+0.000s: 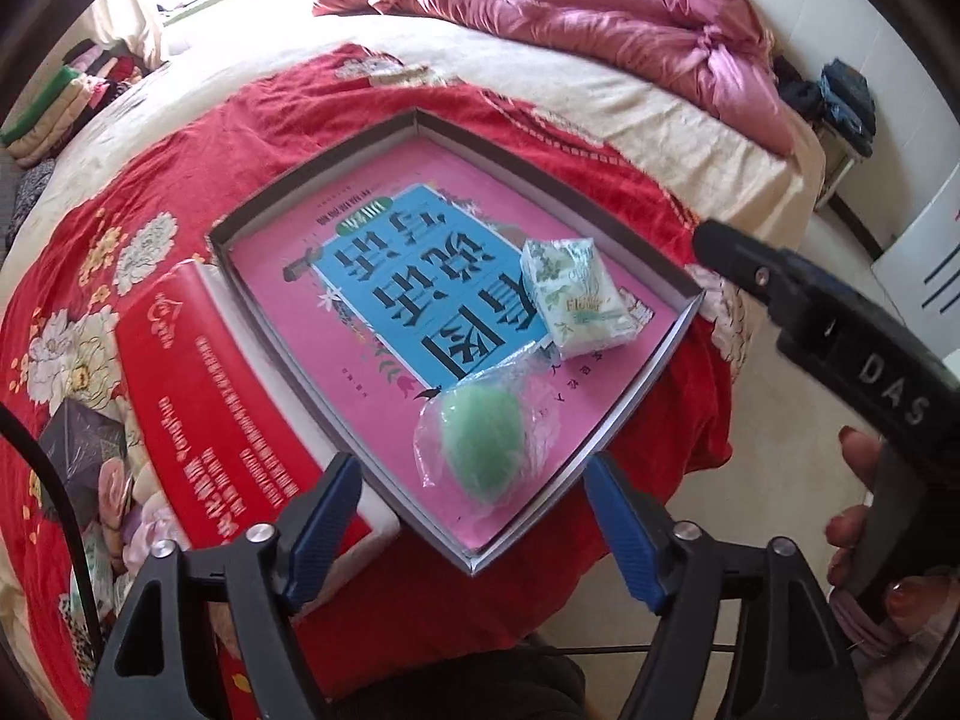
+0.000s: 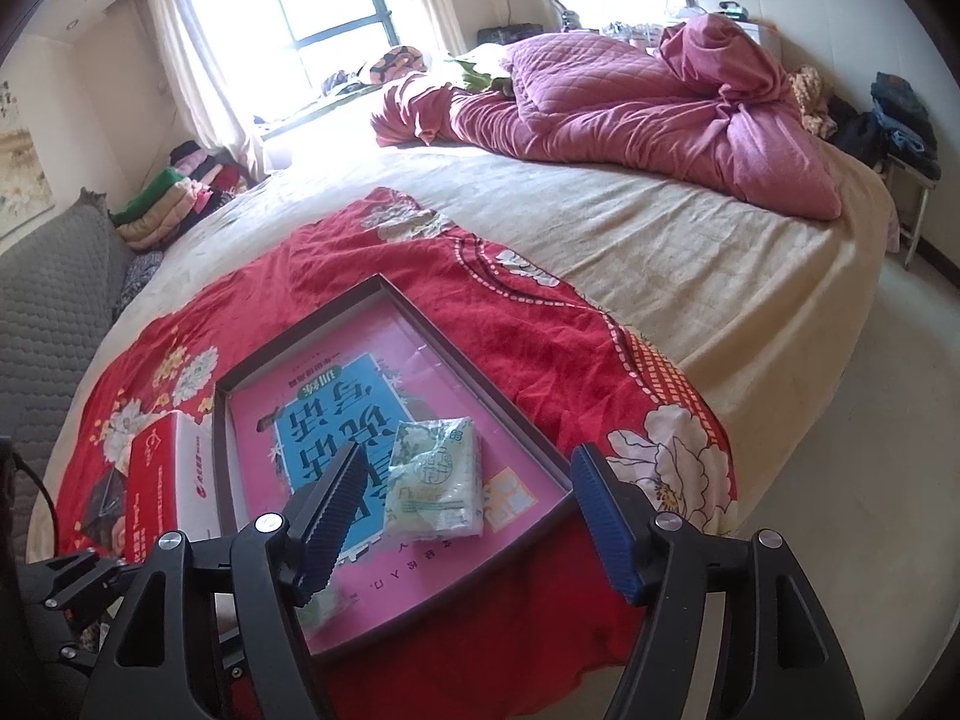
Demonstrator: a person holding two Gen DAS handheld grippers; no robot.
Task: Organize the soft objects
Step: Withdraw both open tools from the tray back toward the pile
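Note:
A shallow dark-rimmed box tray [image 1: 258, 204] with a pink and blue printed bottom lies on the bed. Inside it rest a green sponge in a clear plastic bag [image 1: 480, 450] and a white-green tissue pack [image 1: 579, 297]. My left gripper [image 1: 474, 528] hovers open just above the near corner, with the bagged sponge in front of its blue pads and untouched. My right gripper [image 2: 468, 516] is open above the tissue pack [image 2: 435, 477], its pads apart from it. In the right wrist view the left pad hides most of the sponge. One black finger [image 1: 738, 258] of the right gripper shows at the right, a hand behind it.
A red carton [image 1: 198, 396] lies against the tray's left side on a red floral cloth [image 1: 360, 90]. A small dark box [image 1: 84, 450] sits further left. A crumpled pink quilt [image 2: 630, 114] fills the bed's far end. Folded clothes [image 2: 174, 186] and a grey sofa [image 2: 48, 300] stand left; floor lies right.

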